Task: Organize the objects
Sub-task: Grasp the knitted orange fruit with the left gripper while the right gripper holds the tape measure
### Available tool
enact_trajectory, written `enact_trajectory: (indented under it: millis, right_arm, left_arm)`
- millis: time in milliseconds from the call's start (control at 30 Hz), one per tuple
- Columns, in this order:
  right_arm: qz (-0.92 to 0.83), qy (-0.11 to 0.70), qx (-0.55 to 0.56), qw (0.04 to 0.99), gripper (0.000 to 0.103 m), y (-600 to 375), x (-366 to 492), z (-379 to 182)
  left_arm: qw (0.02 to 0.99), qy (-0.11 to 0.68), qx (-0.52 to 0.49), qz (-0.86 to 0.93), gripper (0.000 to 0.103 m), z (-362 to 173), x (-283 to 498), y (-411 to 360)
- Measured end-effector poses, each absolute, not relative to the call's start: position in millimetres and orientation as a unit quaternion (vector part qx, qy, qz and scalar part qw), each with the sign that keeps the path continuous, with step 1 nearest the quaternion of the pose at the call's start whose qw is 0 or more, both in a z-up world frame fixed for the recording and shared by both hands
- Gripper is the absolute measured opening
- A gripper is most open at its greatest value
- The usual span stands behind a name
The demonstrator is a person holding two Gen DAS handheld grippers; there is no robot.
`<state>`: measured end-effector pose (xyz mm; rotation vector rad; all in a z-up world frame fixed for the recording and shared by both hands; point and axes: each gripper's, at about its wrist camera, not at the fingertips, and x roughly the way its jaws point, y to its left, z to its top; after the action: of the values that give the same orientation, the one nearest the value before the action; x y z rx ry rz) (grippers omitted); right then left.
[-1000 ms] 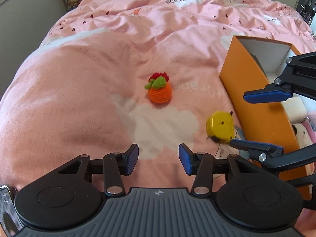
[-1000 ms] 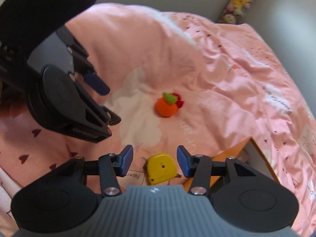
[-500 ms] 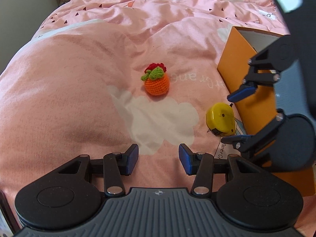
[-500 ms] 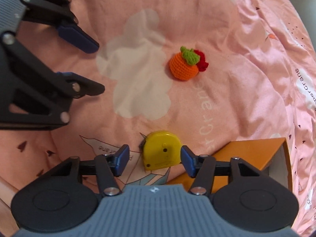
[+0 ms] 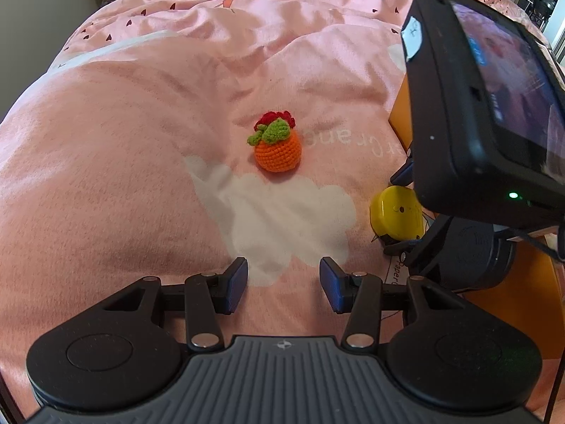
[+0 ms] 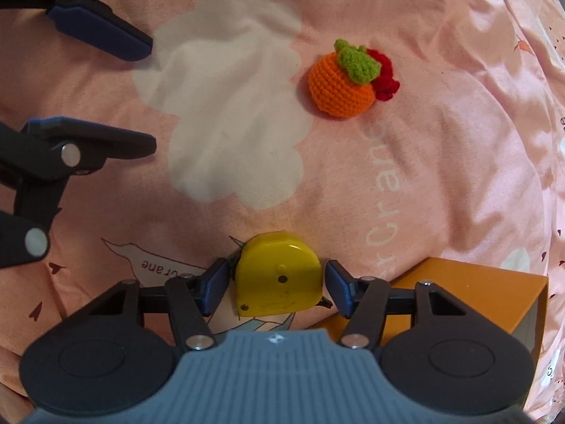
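Right claw (image 6: 276, 287): jaws part-open, just been opening, straddling the yellow tape measure (image 6: 279, 279) on the bed (image 6: 406, 162); small gaps show at both pads, so no grip. Left claw (image 5: 283, 284): jaws half open, empty, over the white cloud print. The crochet orange (image 5: 278, 147) lies well apart from both. The orange box (image 6: 469, 293) sits just beside the tape measure, largely cut off; its contents are hidden. In the left view the right claw's body covers part of the tape measure.
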<state>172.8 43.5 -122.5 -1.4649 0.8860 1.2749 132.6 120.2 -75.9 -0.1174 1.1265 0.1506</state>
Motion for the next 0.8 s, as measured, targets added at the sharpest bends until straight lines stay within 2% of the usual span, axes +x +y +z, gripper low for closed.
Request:
enact_trajectory:
  millis: [67, 500, 800]
  right_arm:
    - [0.523, 0.368, -0.600, 0.480, 0.058, 43.6, 174.0, -122.8]
    - [0.547, 0.342, -0.576, 0.502, 0.057, 25.9, 172.0, -99.4]
    - [0.569, 0.327, -0.522, 0.545, 0.057, 27.6, 188.6, -61.4]
  left_arm:
    - [0.841, 0.534, -0.054, 0.071, 0.056, -76.4, 133.3, 119.5]
    - [0.844, 0.534, -0.014, 0.051, 0.056, -65.4, 139.0, 110.1]
    - [0.847, 0.511, 0.119, -0.086, 0.068, -31.8, 162.2, 120.5]
